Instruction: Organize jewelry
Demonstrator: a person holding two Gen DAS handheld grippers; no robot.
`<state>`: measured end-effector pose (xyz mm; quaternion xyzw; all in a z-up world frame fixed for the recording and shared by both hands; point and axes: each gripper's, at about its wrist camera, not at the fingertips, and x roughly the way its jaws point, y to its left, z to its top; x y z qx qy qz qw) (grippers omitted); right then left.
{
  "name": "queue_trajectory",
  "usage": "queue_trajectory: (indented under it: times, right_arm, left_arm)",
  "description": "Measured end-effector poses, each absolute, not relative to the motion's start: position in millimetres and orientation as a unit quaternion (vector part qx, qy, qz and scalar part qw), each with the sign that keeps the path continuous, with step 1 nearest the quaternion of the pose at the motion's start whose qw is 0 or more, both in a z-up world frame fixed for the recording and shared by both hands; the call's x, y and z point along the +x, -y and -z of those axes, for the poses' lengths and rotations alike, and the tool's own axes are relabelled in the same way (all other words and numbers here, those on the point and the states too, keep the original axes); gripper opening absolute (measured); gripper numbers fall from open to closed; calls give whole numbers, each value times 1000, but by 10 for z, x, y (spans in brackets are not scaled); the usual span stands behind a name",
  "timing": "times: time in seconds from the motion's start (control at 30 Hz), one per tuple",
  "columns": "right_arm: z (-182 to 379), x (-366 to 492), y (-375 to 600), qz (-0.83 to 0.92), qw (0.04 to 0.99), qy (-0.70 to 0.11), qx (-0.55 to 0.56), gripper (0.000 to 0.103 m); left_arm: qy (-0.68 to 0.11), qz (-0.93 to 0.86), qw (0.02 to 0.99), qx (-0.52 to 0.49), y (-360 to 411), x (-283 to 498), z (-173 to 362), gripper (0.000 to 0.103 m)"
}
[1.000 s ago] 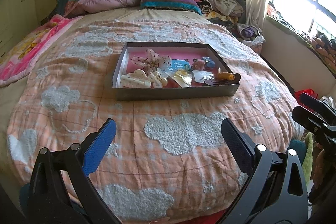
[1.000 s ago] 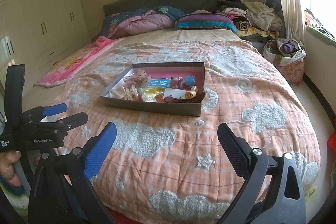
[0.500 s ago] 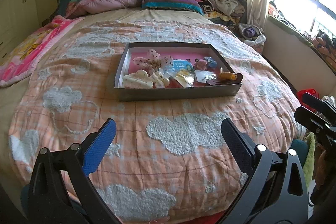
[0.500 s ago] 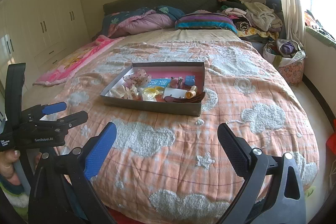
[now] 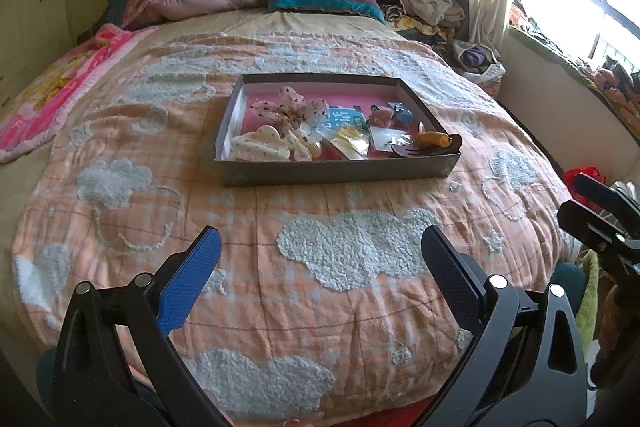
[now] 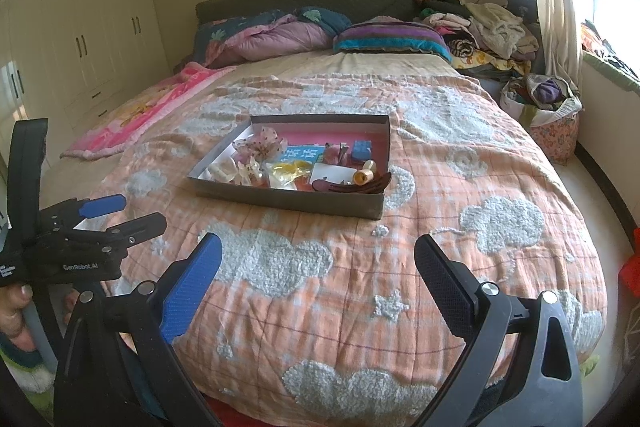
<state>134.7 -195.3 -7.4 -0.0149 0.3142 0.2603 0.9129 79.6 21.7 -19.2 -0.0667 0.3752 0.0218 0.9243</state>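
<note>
Both grippers, left (image 5: 320, 259) and right (image 6: 316, 263), spread wide, empty, well short of the tray (image 5: 340, 173). Risk: crowded hair clips (image 5: 260, 147) and packets overlap; a grab may snag neighbours or tip the tray on the soft quilt (image 5: 352, 255).

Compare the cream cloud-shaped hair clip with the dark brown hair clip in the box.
The cream hair clip is pale, chunky and scalloped; the brown hair clip is dark, flatter and toothed. The cream one lies at the box's near-left corner, the brown one at its near-right corner, leaning on the wall. Neither is held.
</note>
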Motion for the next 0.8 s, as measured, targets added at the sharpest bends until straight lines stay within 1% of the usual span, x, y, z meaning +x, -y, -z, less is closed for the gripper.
queue_trajectory:
  times: [0.13,0.33,0.5,0.6,0.7,0.8]
  right_arm:
    - [90,1344,1992,-259,912,-318,-21,96]
    - [114,1425,2073,-253,911,-324,-23,96]
    - [152,1721,2204,-234,913,-334,-8,96]
    - [197,2050,2347,-209,917,-339,7,99]
    - [366,2669,2707,-128,932,-339,3,99]
    - [654,3400,3046,-51,923,-381,-19,99]
  left_arm:
    - [-381,-26,921,-72,-246,822,242,94]
    - [-416,-66,905,-65,-326,928,356,94]
    - [-425,-75,896,-100,-586,1066,412,94]
    - [-420,-134,891,-107,-926,1276,399,94]
    - [-416,-201,879,-119,-1509,1640,437,94]
    - [-417,-277,855,-139,-2194,2086,553,94]
